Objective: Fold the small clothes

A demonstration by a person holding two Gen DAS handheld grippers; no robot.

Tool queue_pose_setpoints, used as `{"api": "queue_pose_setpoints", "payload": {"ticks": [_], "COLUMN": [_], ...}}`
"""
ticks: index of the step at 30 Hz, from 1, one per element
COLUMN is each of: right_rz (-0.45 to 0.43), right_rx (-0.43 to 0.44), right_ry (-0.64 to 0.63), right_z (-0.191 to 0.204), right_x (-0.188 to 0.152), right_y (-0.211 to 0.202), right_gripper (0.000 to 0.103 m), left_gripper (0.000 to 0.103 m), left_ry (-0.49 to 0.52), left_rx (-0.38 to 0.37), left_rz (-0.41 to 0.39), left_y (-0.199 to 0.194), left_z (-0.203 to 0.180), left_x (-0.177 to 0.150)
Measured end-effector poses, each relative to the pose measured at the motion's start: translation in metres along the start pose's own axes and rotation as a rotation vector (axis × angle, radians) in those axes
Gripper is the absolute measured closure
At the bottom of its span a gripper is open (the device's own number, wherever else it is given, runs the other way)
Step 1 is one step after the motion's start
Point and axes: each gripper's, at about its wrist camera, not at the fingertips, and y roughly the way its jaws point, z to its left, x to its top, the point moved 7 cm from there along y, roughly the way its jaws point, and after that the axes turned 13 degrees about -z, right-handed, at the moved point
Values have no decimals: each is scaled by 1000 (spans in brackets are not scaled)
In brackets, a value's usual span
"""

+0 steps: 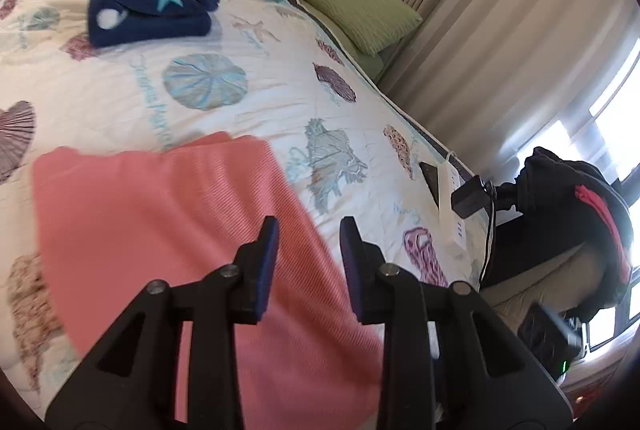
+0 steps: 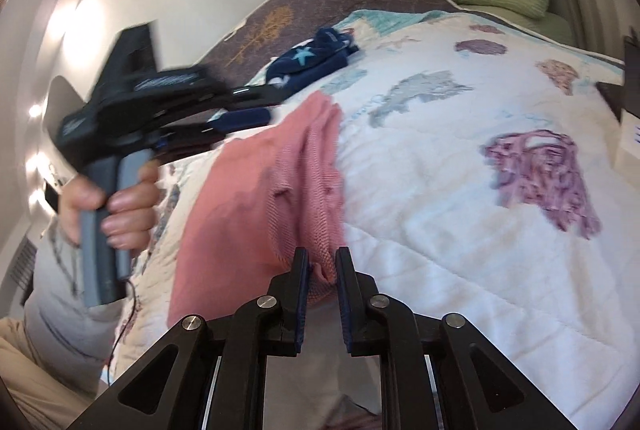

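Pink garment (image 1: pixel 168 230) lies across the lower centre of my left view, spread on the seashell quilt (image 1: pixel 280 90). My left claw (image 1: pixel 308 250) hangs above it, spread wide and holding nothing. In the right view, my right claw (image 2: pixel 322 270) has narrowed onto a bunched pink edge at lower centre. Navy starred clothes (image 1: pixel 148 6) sit upper left.

The left wrist view looks down close over the bed (image 1: pixel 280 78) toward its far head and the right-side curtains. The right wrist view sits low, facing the same way. Both share the pink garment (image 1: pixel 160 210) and quilt.
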Motion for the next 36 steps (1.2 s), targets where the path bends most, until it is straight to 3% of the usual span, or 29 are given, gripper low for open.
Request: {"api": "queue_pose_setpoints", "payload": {"ticks": [5,8,10,12,14,16,17,18,19,20,24,27,31,33,36], "right_rz": [-19,-19,-12,1,20,47,68,90,127,128,125,129,99,90,96], "right_rx": [-35,-4,43,78,77,82,74,46,-22,-51,-22,-56,-16,16,54], "right_ry": [-21,-68,-114,-170,-219,-253,-252,-240,-203,-155,55,38,0,-21,-64], "right_z": [-7,5,21,37,45,53,53,49,36,25,-6,-12,1,11,28], "right_x": [8,15,18,19,19,17,16,13,11,11,12,13,33,48,64], "right_y": [-11,-11,-9,-6,4,19,28,36,46,48,43,36,28,34,55], "right_gripper": [88,88,82,67,59,59,72,99,100,101,100,97,92,84,82], "left_gripper": [65,65,65,65,59,56,56,56,56,56,56,56,56,56,55], "left_ry": [28,18,19,34,42,62,85,99,109,119,145,162,136,121,127], "left_rx": [94,132,161,184,180,171,174,180,183,181,195,201,172,146,134], "left_rz": [-38,-26,-30,-45,-58,-63,-68,-71,-72,-70,-54,-63,-82,-112,-144], "left_y": [-32,-48,-59,-70,-78,-83,-83,-83,-82,-80,-75,-78,-87,-92,-90], "left_z": [29,46,54,58,58,56,54,54,54,55,63,61,57,53,51], "left_x": [-17,-37,-51,-61,-69,-76,-79,-81,-83,-86,-101,-101,-91,-81,-67]}}
